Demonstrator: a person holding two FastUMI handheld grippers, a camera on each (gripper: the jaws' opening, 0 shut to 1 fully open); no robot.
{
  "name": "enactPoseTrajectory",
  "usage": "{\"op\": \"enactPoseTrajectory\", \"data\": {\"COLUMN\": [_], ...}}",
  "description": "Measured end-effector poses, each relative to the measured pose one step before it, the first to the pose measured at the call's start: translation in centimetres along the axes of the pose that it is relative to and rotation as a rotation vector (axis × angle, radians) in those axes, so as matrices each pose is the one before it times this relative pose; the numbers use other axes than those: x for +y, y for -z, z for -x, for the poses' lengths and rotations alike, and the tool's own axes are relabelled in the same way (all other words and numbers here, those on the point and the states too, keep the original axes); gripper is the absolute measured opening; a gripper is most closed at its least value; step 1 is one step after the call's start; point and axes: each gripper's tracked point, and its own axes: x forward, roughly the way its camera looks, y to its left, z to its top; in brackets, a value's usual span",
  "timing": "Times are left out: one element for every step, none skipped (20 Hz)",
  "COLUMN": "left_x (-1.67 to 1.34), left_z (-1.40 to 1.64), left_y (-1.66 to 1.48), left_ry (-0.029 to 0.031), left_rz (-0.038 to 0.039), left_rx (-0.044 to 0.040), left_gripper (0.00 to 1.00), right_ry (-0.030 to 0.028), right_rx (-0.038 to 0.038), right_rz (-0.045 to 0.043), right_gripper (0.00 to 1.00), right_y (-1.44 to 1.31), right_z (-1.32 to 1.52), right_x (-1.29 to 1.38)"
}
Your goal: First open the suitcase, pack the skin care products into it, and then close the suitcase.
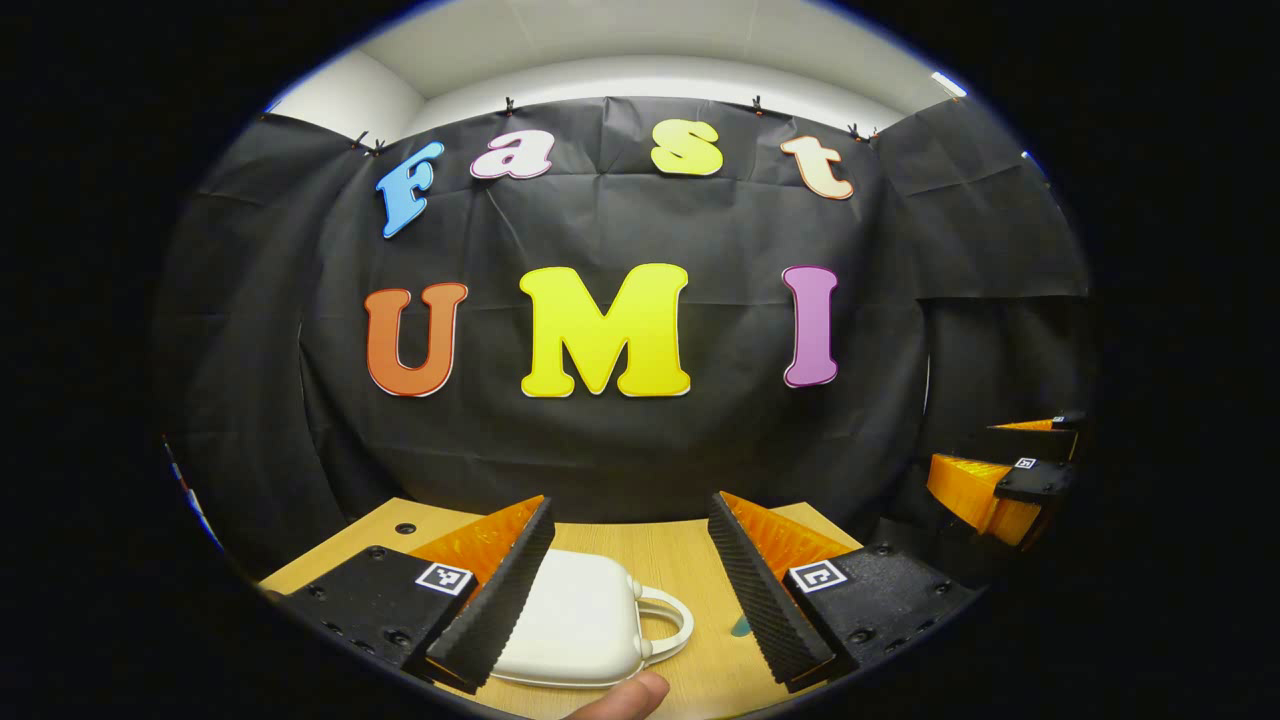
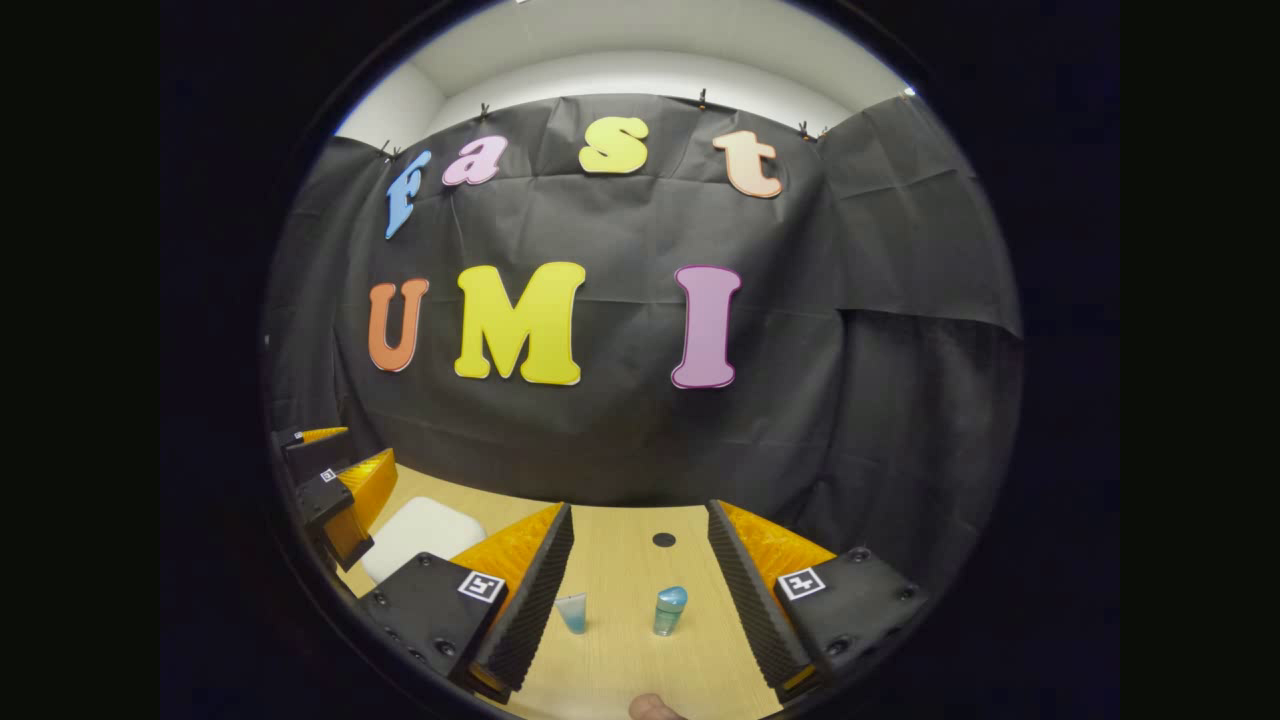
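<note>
A small white suitcase (image 1: 570, 620) with a loop handle lies closed on the wooden table, below and between my left gripper's open fingers; my left gripper (image 1: 630, 590) hovers above it and holds nothing. The same suitcase (image 2: 420, 535) lies at the left in the right gripper view. Two skin care products stand on the table between my right gripper's fingers: a small clear-blue tube (image 2: 573, 612) and a teal bottle with a rounded cap (image 2: 669, 610). My right gripper (image 2: 640, 590) is open above them. The right gripper (image 1: 1000, 480) shows far right, and the left gripper (image 2: 335, 490) far left.
The wooden table (image 2: 625, 560) has a round cable hole (image 2: 664, 540) near the back and another hole (image 1: 405, 527) at the left. Black cloth walls close the back and sides. A fingertip (image 1: 625, 697) shows at the bottom edge.
</note>
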Motion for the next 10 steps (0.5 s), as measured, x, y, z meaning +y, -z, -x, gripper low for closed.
{"op": "enactPoseTrajectory", "data": {"left_x": [0.180,-0.085,0.029,0.019,-0.075,0.149,-0.080,-0.053,-0.373,-0.423], "left_z": [0.202,0.004,0.067,0.080,0.005,-0.105,-0.232,-0.356,-0.319,-0.336], "left_y": [0.181,0.032,0.104,0.024,0.064,0.074,0.259,0.513,0.719,0.913], "left_ry": [-0.00615,0.00256,-0.00390,-0.00274,-0.00119,-0.00745,-0.00217,-0.00145,0.00814,0.01005], "left_rz": [-0.00308,-0.00076,-0.00165,-0.00271,-0.00651,-0.01338,-0.02191,-0.03317,-0.03600,-0.04094], "left_rx": [0.00053,0.00137,0.00060,0.00002,0.00083,-0.00239,-0.00531,-0.00178,-0.00444,-0.00016], "left_gripper": [0.99,0.99,0.99,0.99,0.99,0.99,0.99,0.99,0.98,0.99], "right_ry": [-0.00595,-0.00131,-0.00098,-0.00022,0.00164,0.00089,0.00026,0.00627,0.01295,0.01110], "right_rx": [0.00474,0.00173,-0.00134,-0.00106,-0.00035,0.00197,0.00052,-0.00167,-0.00256,-0.00227], "right_rz": [-0.00242,-0.00060,0.00041,-0.00023,-0.00109,-0.00175,0.00101,0.00671,0.00868,0.00544], "right_gripper": [0.80,0.80,0.80,0.80,0.80,0.80,0.80,0.80,0.80,0.80], "right_y": [0.055,0.062,-0.038,0.054,-0.051,0.094,0.037,0.072,0.028,0.133], "right_z": [0.077,0.120,-0.032,-0.035,-0.025,0.006,-0.055,-0.064,-0.025,0.011], "right_x": [0.142,-0.004,-0.037,-0.112,-0.112,-0.173,-0.122,-0.450,-0.732,-0.755]}}
